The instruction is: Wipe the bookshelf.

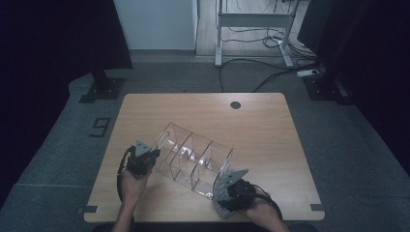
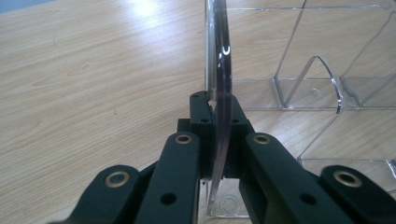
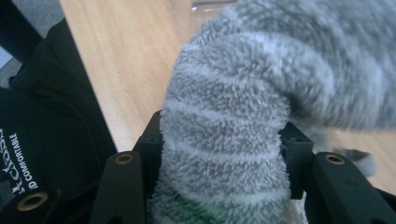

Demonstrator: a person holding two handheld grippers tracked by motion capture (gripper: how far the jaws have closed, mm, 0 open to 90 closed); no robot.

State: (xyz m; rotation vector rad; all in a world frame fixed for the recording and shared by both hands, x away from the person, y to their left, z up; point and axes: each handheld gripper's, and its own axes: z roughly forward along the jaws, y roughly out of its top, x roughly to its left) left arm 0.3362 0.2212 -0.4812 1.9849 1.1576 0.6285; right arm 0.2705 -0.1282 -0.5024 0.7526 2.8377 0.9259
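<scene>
A clear plastic organizer [image 1: 193, 157] with several open compartments lies slanted across the wooden table [image 1: 203, 111]. My left gripper [image 1: 145, 157] is at its near-left end. In the left gripper view the left gripper [image 2: 217, 105] is shut on the organizer's thin end wall [image 2: 219, 56], which stands edge-on between the black fingers. My right gripper [image 1: 232, 191] is at the organizer's near-right end, close to the table's front edge. The right gripper [image 3: 224, 140] is shut on a fluffy grey sock [image 3: 233, 107] with pale stripes, which bulges up and bends to the right.
A round cable hole [image 1: 235, 105] sits near the table's far edge. Black fabric with white lettering [image 3: 37, 140] lies at the left of the right gripper view. Beyond the table are a desk frame [image 1: 254, 21] and cables on the floor.
</scene>
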